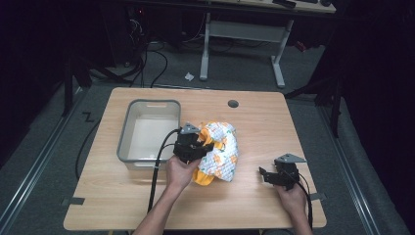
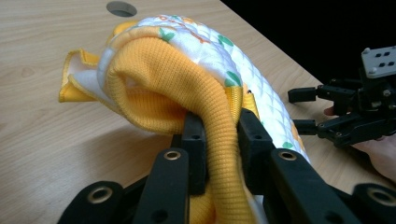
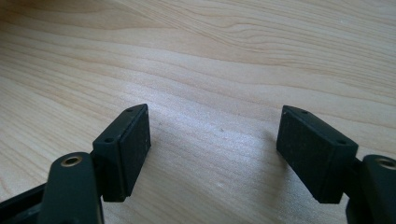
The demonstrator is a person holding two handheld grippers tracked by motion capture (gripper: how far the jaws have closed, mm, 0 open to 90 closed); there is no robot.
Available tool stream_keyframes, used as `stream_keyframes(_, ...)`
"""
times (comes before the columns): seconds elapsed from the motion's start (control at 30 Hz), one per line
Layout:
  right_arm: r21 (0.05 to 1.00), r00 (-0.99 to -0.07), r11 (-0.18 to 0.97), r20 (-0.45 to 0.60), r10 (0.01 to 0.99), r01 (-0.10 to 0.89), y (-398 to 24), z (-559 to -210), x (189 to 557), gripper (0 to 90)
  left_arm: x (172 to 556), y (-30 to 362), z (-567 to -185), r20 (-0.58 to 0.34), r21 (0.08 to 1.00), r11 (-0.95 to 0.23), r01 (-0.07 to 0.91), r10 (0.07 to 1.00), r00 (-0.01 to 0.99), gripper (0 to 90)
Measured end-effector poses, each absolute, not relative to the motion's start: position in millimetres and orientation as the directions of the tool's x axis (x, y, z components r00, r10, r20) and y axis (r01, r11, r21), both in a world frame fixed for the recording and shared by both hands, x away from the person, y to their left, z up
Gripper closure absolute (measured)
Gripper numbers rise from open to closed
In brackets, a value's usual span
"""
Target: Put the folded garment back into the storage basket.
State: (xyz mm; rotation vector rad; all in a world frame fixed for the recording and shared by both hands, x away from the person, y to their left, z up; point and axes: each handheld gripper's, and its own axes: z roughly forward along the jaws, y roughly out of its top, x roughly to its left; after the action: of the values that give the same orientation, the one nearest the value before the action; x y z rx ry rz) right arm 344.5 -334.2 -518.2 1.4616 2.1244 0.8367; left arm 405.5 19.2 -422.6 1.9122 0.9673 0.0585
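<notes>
The left hand-held gripper (image 2: 215, 140) clamps the orange ribbed hem of the quilted baby garment (image 1: 219, 152) at worktop (image 1: 244, 205) centre — likely bound for the grey bin (image 1: 128, 132) at nine o'clock — while the right hand-held gripper (image 3: 212, 149) waits wide open, empty.

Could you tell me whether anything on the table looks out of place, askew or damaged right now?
Nothing looks damaged or spilled. The only untidy thing is the orange and white cloth, bunched in a crumpled heap beside the grey bin rather than lying flat. The left gripper is clamped on its orange knit edge; the right gripper stands open over bare table.
</notes>
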Motion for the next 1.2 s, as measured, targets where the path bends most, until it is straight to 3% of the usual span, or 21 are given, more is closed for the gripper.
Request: stream_keyframes(1.2,0.686,-0.353,0.263,-0.009,0.935,0.678,-334.2,-518.1,344.5,26.3,421.5,102.0,-380.7,-0.346,0.807,-0.106,0.581,0.712,0.611,75.8)
